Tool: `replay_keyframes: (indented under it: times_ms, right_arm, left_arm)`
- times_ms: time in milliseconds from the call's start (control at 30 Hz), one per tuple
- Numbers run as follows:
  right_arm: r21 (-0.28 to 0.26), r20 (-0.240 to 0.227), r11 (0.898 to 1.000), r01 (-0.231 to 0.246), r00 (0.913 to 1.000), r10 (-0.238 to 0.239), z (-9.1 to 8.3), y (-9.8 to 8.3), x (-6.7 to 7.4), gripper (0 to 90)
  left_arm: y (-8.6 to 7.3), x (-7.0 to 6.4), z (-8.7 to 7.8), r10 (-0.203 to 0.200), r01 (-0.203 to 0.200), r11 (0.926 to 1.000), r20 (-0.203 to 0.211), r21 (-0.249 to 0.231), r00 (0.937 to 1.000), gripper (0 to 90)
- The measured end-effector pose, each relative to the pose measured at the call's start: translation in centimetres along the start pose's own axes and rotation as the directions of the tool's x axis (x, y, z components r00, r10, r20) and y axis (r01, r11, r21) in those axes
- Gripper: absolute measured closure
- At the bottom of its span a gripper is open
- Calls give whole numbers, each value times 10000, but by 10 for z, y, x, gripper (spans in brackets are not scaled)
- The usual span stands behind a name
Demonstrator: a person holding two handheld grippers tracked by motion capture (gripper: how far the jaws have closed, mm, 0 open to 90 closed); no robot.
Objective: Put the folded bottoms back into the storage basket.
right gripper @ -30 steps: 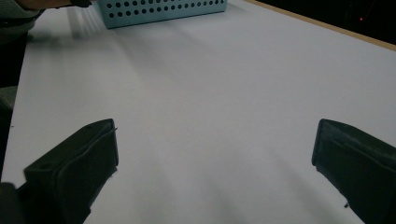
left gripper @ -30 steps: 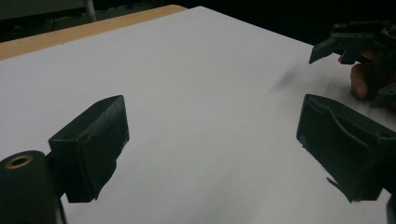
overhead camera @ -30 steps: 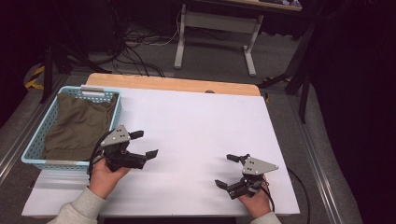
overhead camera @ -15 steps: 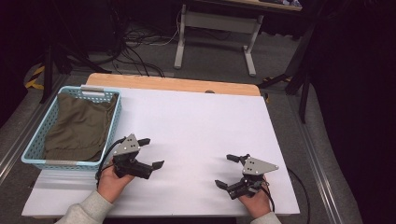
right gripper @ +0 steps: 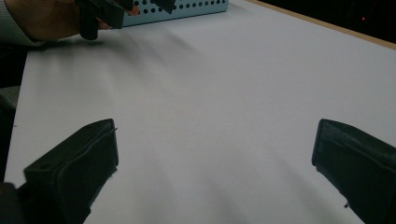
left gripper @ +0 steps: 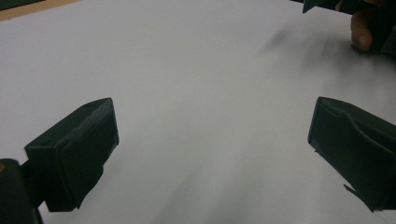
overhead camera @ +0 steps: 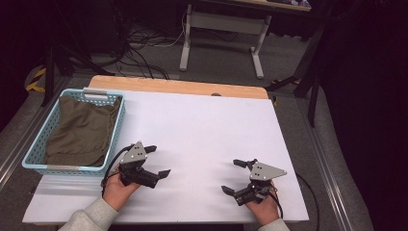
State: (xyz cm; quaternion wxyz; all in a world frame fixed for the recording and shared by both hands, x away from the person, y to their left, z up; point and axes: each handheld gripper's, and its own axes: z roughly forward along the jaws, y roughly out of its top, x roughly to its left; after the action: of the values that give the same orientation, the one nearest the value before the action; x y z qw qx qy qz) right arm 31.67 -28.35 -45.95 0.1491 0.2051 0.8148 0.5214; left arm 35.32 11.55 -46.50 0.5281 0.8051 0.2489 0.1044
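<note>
A lab or workshop: a white-topped table [overhead camera: 207,125] on a dark floor, loose cables [overhead camera: 139,41] and a metal stand [overhead camera: 223,29] lying beyond the tongs.

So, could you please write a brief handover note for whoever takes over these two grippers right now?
Left gripper: jaws wide and have just been opening, nothing between them, low over the white table beside the blue basket.
Right gripper: open, empty, at the near right of the table.
Olive cloth: folded inside the basket.
Done: the cloth lies in the basket.
Left: nothing else lies on the table; probably just confirm the cloth sits properly.
</note>
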Motion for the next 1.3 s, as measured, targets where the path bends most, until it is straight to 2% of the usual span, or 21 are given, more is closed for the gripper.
replay_keyframes:
  times_ms: [167,300,667,1000,1133,1300]
  right_arm:
    - [7,-15,10000,19,10000,-19,0,0,0,10]
    - [24,2,10000,25,10000,-25,0,0,0,10]
    - [51,14,10000,26,10000,-26,0,0,0,10]
    - [49,-1,10000,20,10000,-20,0,0,0,10]
    - [42,1,10000,19,10000,-19,0,0,0,9]
    - [52,23,10000,30,10000,-30,0,0,0,9]
  left_arm:
    - [-2,4,2,-94,94,9999,-23,-35,10000,24]
    - [-3,5,2,25,-25,9998,-16,-190,10000,24]
    - [-4,6,3,175,-178,9997,-159,-167,9997,23]
    - [-4,6,3,143,-145,9998,-170,-154,9998,22]
    - [-4,7,2,76,-76,9996,-5,-272,10000,22]
    - [-4,8,2,-4,5,9994,13,-338,10000,22]
